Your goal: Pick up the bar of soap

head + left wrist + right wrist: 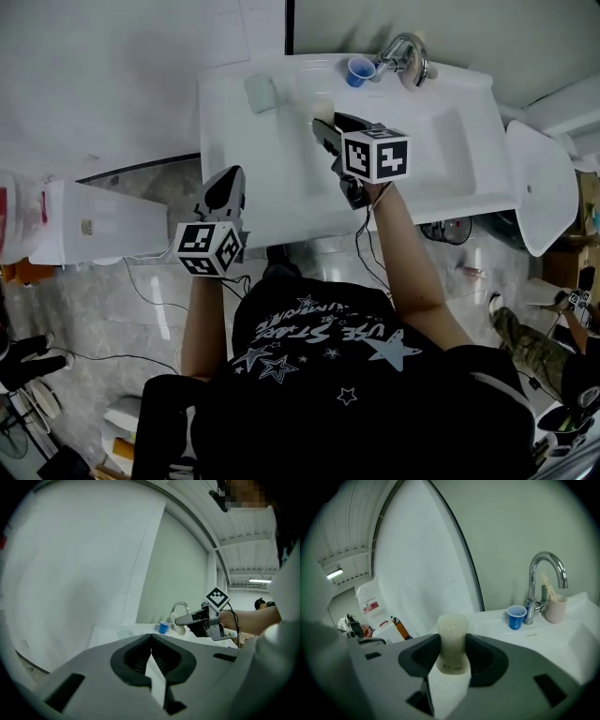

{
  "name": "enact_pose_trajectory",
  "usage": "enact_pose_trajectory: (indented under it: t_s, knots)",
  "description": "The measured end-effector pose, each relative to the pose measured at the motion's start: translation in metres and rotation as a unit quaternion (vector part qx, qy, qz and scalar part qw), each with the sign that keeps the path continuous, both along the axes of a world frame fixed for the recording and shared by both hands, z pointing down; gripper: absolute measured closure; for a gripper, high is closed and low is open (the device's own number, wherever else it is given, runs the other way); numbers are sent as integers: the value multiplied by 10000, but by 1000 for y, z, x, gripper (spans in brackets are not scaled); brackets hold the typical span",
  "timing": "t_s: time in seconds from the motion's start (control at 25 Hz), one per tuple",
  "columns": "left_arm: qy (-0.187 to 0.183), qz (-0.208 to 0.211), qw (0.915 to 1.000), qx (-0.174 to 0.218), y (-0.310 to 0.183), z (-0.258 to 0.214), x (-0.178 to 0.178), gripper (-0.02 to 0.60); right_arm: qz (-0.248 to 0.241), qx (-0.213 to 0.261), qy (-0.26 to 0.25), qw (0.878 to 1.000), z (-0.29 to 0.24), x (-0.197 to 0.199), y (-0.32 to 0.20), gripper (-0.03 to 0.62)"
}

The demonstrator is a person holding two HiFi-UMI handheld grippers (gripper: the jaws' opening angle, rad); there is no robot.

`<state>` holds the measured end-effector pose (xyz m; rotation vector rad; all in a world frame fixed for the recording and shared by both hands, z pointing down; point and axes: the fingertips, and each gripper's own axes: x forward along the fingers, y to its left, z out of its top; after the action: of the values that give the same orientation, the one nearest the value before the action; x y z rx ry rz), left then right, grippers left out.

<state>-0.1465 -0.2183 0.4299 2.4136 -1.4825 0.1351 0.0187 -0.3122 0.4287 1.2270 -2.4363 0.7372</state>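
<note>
- Two grippers are showing. The right gripper (pixel 326 129) is clamping the bar of soap (pixel 452 639) upright between its pads, its jaws narrowed to the bar's width so the slick bar is not slipping.
- The soap is hanging just above the sink top (pixel 234 122), at 12 o'clock from the person. The blue cup (pixel 359 71) and tap (pixel 403 52) are sitting at its 1 o'clock.
- The left gripper (pixel 151 641) is idling at 8 o'clock of the right one with its jaws closed on nothing, seemingly keeping out of the way.
- Judging by this, the pickup is looking essentially done.
</note>
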Motion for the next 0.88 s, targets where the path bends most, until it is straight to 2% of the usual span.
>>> enact_pose_trajectory:
  t_s: [0.12, 0.36, 0.88]
  knots:
    - [-27, -50, 10000, 28, 18, -3, 15, 571, -115, 74, 77, 9999, 1, 14, 20, 413]
    - [-78, -50, 9999, 96, 57, -3, 44, 571, -195, 93, -151, 9997, 2, 39, 59, 413]
    - [-103, -148, 9996, 203, 135, -2, 95, 572, -206, 135, -276, 9993, 11, 92, 147, 414]
